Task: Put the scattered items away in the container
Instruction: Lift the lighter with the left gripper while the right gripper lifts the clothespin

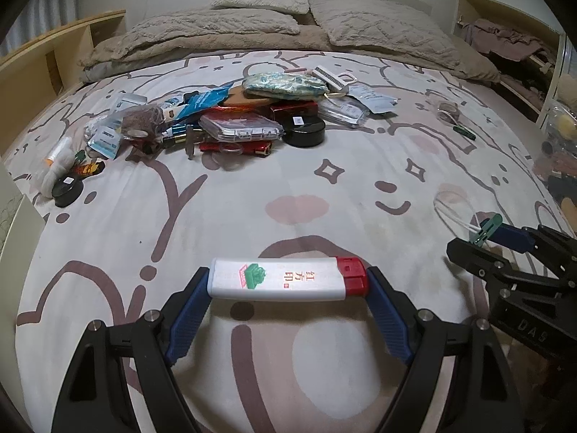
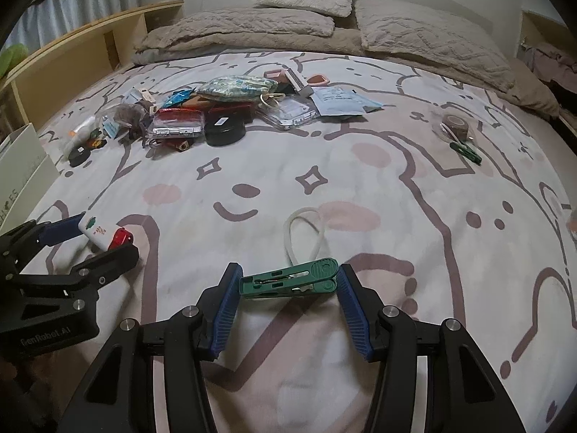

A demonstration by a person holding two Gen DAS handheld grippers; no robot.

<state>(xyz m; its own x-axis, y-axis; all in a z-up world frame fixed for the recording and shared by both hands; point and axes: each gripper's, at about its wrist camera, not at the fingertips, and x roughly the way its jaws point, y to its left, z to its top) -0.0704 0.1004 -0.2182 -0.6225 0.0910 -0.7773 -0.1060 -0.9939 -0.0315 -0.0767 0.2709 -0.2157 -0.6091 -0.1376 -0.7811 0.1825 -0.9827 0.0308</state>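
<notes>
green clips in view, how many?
2. One green clip held in the right gripper; another green clip lying far right beside the tape roll. The pile may hide more.

Bare bed (image 1: 252, 198) ahead of both grippers, open out to mid-distance. Heap of clutter (image 1: 245, 115) blocking the far stretch from 11 to 12 o'clock in the left wrist view. White loop of cord (image 2: 304, 234) lying at 12 o'clock just past the right gripper (image 2: 288, 283). Tape roll (image 2: 456, 122) and green peg (image 2: 467, 151) at 1 o'clock.

红方印 on lighter (image 1: 288, 279), GenRobot.AI on left gripper (image 2: 104, 241)
</notes>
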